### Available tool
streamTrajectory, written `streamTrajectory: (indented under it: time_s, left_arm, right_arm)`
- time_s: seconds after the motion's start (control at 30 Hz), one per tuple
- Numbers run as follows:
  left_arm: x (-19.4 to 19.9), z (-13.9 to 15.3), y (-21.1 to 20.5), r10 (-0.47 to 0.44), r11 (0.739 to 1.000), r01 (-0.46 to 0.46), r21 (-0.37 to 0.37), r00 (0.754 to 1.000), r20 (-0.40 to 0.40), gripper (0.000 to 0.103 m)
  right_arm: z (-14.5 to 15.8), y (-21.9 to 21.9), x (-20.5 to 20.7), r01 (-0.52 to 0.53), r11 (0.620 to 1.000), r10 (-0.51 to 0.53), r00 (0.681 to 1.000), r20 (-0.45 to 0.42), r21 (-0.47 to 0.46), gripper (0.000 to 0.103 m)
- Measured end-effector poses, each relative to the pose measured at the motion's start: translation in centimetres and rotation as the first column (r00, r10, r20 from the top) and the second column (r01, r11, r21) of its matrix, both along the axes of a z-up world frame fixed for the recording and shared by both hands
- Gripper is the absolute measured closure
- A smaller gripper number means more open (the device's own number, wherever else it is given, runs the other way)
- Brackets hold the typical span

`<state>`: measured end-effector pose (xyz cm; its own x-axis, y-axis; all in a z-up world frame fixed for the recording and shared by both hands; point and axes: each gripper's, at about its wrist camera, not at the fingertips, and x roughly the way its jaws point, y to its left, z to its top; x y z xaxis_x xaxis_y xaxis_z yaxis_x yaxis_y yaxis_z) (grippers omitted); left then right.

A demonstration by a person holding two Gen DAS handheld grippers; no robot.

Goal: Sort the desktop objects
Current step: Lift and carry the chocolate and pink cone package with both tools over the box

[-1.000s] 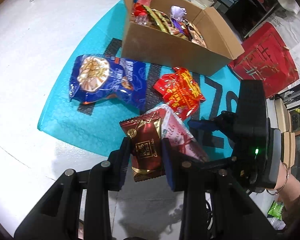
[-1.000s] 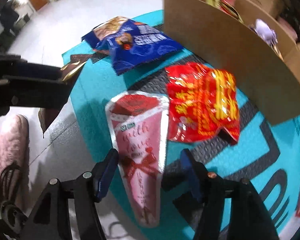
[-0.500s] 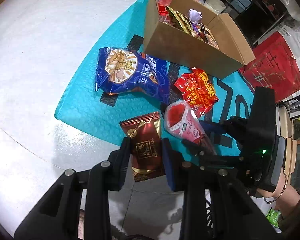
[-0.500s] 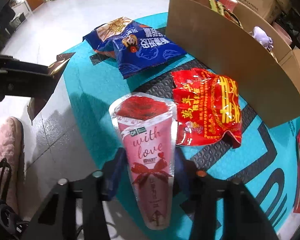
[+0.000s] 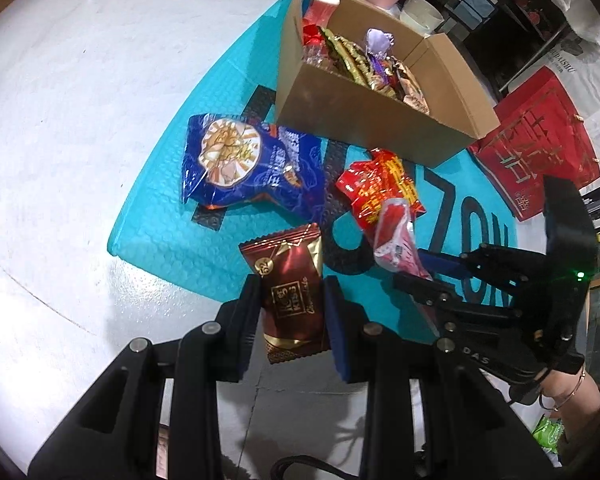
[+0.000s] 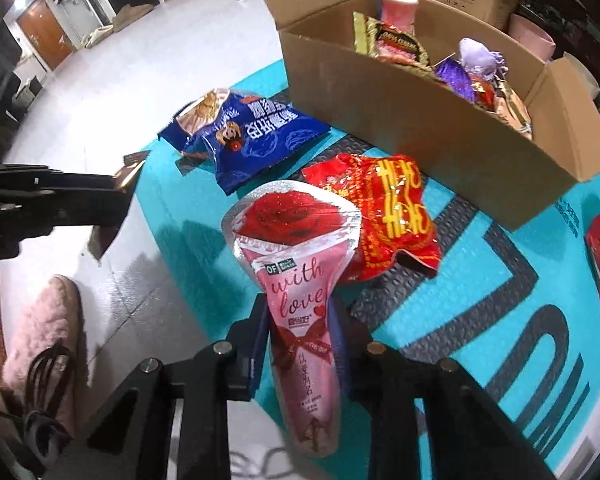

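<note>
My left gripper [image 5: 292, 316] is shut on a dark red chocolate packet [image 5: 290, 280], held above the white floor near the teal mat's edge. My right gripper [image 6: 300, 328] has its jaws closing on a pink cone-shaped "with love" pouch [image 6: 300, 280], its pads pressing the pouch's narrow part and the pouch lifted off the mat. In the left wrist view the right gripper [image 5: 424, 270] holds that pouch [image 5: 394, 236] to the right. A blue snack bag [image 5: 244, 164] and a red-and-gold packet [image 5: 380, 188] lie on the teal mat [image 5: 160, 216].
An open cardboard box [image 5: 364, 108] with several snacks and a paper cup [image 5: 318, 2] stands at the mat's far side. A red gift bag [image 5: 540, 152] lies right of it. More cartons line the back. A pink slipper [image 6: 40, 328] lies on the floor at left.
The right gripper closed on the pink pouch and lifted it off the mat, tilting it upright. The left gripper kept its grip on the chocolate packet, and the box now sits farther away in its view.
</note>
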<state>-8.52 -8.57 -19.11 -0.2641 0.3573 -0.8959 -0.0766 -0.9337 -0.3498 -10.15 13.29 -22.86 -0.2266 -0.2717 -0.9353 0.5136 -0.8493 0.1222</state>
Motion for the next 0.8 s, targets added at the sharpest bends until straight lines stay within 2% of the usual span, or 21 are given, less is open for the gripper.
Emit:
streamTrajectory:
  time_s: [0.23,0.3,0.53,0.8]
  left_arm:
    - [-0.8,2.0,1.2,-0.03,1.0,0.03,-0.006,0.999,-0.031,0.074]
    - [-1.3,3.0,1.9,-0.042,0.999,0.042,-0.009,0.998,-0.043,0.074]
    - [-3.3,6.5,3.7,-0.102,0.995,0.1,-0.029,0.99,-0.095,0.074]
    - [-6.3,9.1,5.1,-0.185,0.982,0.179,-0.065,0.978,-0.099,0.074]
  right_arm:
    - [2.8,1.7,0.2,0.033,0.999,-0.034,0.999,-0.016,-0.028,0.074]
    - [3.7,-1.0,-0.6,0.039,0.999,-0.04,0.999,-0.021,-0.036,0.074]
    - [6.9,1.2,-2.4,0.069,0.995,-0.071,0.997,-0.028,-0.079,0.074]
    - [10.6,2.9,-4.8,0.109,0.983,-0.117,0.992,-0.045,-0.149,0.074]
